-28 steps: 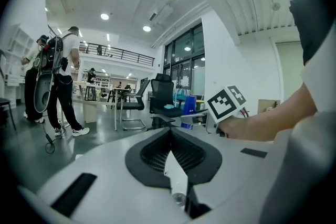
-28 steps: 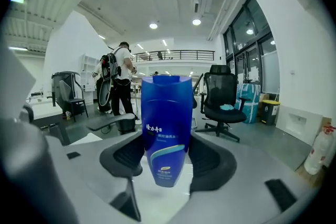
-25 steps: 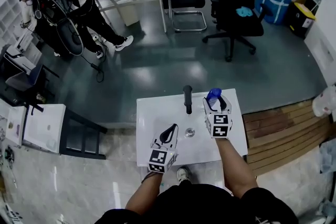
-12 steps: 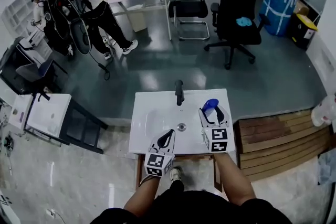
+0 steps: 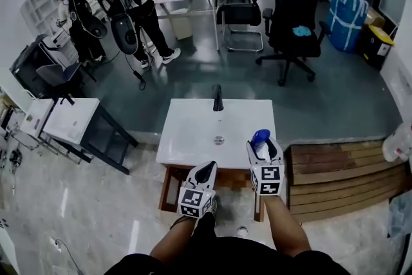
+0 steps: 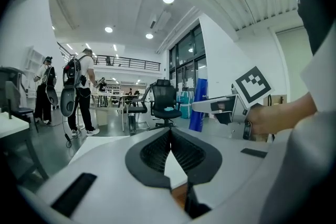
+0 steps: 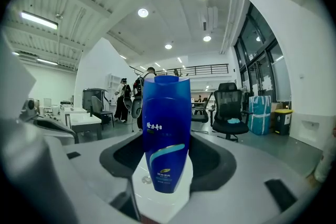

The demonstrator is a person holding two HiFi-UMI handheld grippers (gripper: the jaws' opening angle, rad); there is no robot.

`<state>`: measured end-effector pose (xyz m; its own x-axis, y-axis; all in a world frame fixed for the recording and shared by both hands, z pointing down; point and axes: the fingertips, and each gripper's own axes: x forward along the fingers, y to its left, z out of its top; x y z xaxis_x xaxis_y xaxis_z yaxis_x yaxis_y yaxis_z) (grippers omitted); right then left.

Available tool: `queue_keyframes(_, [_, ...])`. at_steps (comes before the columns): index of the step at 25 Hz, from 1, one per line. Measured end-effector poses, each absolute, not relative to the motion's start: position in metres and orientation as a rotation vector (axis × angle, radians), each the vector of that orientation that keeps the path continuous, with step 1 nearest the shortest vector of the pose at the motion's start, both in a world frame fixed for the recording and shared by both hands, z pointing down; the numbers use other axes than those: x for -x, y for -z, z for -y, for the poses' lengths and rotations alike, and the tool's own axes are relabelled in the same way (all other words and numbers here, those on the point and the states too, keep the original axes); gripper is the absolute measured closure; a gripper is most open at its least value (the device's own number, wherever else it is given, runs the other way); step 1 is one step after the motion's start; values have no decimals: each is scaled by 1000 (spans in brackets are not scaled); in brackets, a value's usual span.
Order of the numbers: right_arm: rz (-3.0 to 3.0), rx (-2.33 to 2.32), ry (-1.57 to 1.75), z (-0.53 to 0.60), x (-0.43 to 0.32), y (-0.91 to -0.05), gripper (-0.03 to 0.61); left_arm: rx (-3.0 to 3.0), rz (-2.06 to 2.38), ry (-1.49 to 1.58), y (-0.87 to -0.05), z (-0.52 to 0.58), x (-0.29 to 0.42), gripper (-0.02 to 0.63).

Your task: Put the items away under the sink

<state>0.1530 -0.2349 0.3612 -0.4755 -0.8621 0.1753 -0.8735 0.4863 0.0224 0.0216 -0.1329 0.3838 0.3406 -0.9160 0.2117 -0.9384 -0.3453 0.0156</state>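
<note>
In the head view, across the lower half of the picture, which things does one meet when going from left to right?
white table → left tool → right tool gripping the blue bottle → wooden platform

A row of white characters sits across the tall blue plastic bottle (image 7: 166,128), small green logo lower down, all too blurred to read.

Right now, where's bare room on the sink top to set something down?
The sink top is bare left of the drain and between drain and faucet. The front right corner is crowded: the right claw holds the blue bottle there.
</note>
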Motion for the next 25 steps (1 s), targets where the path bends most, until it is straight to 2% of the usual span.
queue_keyframes(10, [2601, -1498, -98, 175, -149, -360, 308, -2402, 1766, -271, -388, 77, -11, 594])
queue_keyframes(25, [2532, -1658, -70, 92, -56, -377, 308, -2492, 1602, -314, -419, 9, 94, 594])
